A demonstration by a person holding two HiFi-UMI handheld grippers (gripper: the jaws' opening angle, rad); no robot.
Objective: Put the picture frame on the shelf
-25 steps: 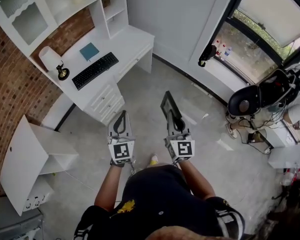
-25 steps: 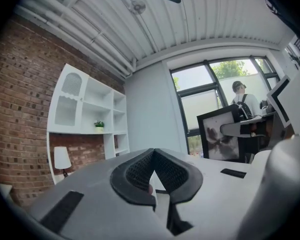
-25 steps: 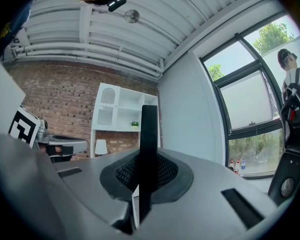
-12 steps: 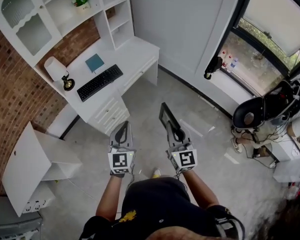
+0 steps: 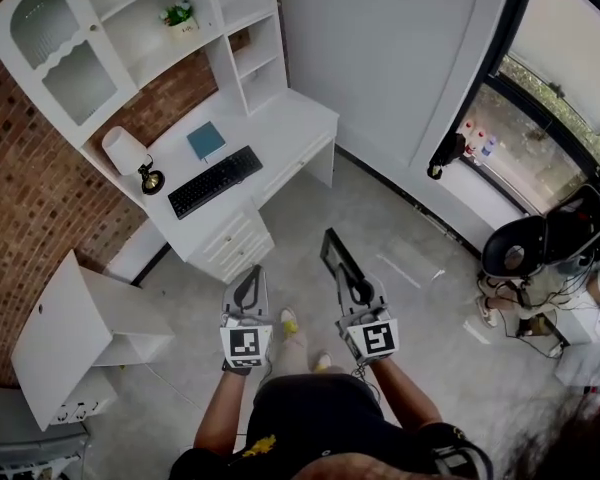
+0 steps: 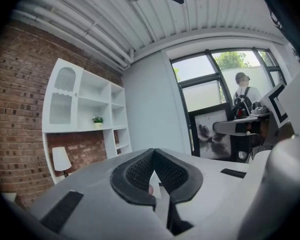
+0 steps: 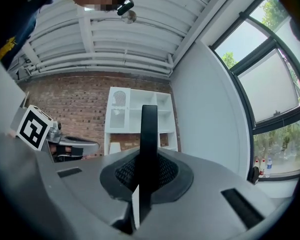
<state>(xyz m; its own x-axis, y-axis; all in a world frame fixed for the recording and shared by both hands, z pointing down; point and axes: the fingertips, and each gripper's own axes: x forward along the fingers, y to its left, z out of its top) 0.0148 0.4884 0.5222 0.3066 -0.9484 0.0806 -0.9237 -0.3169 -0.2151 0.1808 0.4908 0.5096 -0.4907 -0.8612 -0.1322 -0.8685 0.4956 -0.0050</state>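
The white shelf (image 5: 180, 38) rises over the tabletop (image 5: 280, 118), well apart from the frame (image 5: 337, 258). The frame stands edge-on, clamped in the right tool (image 5: 353, 290). The left tool (image 5: 246, 290) has its jaws together, holding nothing.

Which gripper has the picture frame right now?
The right gripper: its jaws clamp the dark picture frame, seen edge-on between them. The left gripper has its jaws together with nothing in them.
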